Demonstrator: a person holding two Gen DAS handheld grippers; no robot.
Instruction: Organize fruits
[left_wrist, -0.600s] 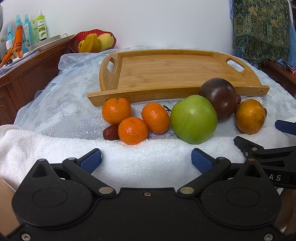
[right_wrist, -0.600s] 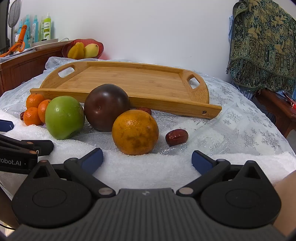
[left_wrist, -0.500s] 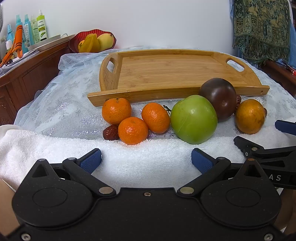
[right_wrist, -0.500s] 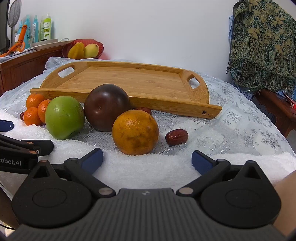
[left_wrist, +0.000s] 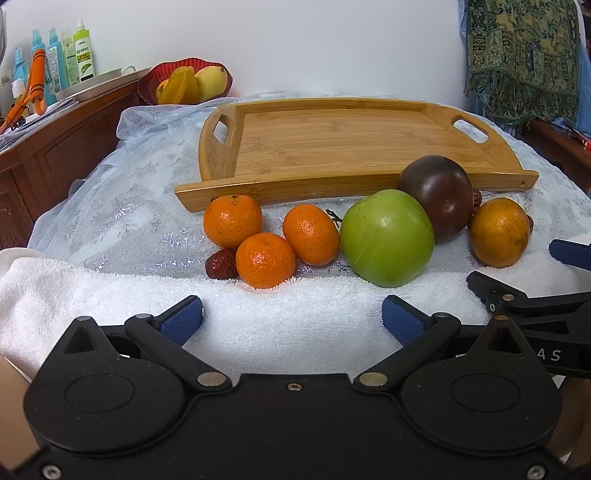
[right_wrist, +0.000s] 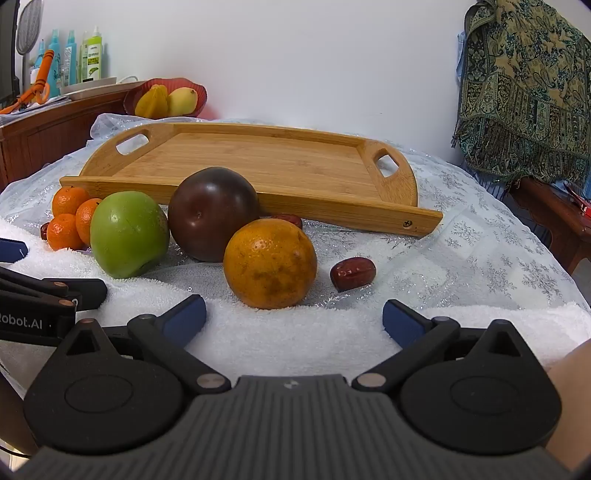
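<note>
Both grippers hang low over the white towel (left_wrist: 288, 325) at the near table edge, angled down toward the fruit. Left gripper (left_wrist: 291, 317): fingers wide apart, nothing between them. Right gripper (right_wrist: 293, 314): same, spread wide and empty.

Bamboo tray (left_wrist: 332, 147) sits bare at the back, on the glittery tablecloth (right_wrist: 480, 251). All fruit lies in a row in front of its near rail, none inside yet.

- Three mandarins (left_wrist: 264, 258) bunched together on the left, touching; a red date (left_wrist: 221, 264) tucked against the front one.
- Green apple (left_wrist: 386, 238) in the middle, pressed against the dark plum (left_wrist: 436, 197) behind it.
- Large orange (right_wrist: 269, 264) nearest the right gripper; a second red date (right_wrist: 352, 272) just beside it, a third half hidden behind it.

Risks, as I judge them:
- Round fruit on slick cloth. A pad nudging one side of the orange could send it rolling off toward the table's right edge.
- Lifting the apple may free the plum to roll.
- Mandarins are clustered; a finger going in could knock a neighbour or the date.
- The tray rail is raised; fruit carried low could clip it.
- The grippers sit close side by side, so they may collide.
</note>
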